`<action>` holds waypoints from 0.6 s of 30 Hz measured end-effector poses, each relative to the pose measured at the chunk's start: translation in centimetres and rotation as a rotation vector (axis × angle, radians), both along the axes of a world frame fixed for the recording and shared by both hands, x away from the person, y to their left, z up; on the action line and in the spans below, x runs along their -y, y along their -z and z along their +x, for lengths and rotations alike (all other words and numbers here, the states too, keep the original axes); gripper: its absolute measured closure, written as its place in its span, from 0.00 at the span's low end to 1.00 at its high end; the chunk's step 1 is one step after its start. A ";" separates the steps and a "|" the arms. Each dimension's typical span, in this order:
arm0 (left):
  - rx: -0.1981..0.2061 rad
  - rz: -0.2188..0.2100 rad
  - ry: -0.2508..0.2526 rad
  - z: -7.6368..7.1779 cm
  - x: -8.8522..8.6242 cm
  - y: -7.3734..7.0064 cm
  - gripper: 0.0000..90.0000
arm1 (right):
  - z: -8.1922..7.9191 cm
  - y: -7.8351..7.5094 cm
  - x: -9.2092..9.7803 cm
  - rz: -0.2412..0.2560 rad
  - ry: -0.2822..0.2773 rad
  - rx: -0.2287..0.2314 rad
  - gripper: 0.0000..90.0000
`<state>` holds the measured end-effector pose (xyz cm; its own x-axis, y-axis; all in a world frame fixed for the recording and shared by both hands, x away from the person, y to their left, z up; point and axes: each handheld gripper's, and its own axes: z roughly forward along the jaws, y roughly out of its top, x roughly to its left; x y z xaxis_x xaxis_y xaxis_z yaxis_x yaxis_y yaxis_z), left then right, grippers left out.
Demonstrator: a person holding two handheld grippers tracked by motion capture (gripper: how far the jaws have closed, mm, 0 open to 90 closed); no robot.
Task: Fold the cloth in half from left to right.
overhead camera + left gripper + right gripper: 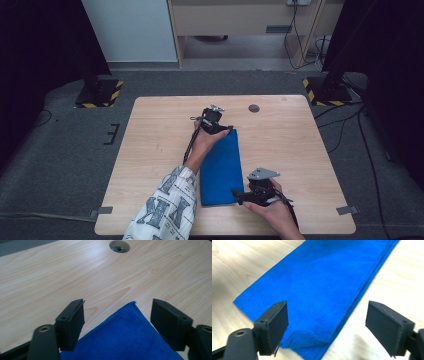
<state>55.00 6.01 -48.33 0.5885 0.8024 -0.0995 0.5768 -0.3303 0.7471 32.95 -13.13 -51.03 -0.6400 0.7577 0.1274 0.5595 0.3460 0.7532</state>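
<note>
A folded blue cloth (220,167) lies lengthwise on the wooden table (160,130). My left gripper (225,130) hovers open at the cloth's far corner; in the left gripper view that blue cloth corner (125,332) lies between the two wide-apart jaws of the left gripper (117,315). My right gripper (235,194) is open at the near right corner of the cloth. The right gripper view has the cloth (322,285) stretching away, its near corner slightly rumpled between the spread jaws of the right gripper (327,322).
A round cable hole (254,108) sits in the table past the cloth, also seen as the hole (119,246). Bare wood surrounds the cloth. Stand bases with yellow-black tape (99,93) rest on the grey floor beyond the table.
</note>
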 end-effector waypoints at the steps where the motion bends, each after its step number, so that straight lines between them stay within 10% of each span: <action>1: 0.004 0.000 -0.004 -0.1 -0.3 -0.2 0.25 | 0.2 -0.1 0.1 0.005 0.007 0.002 0.18; 18: 0.011 -0.009 -0.004 -1.0 -3.9 -1.6 0.10 | 6.1 0.5 1.6 -0.035 0.080 0.007 0.12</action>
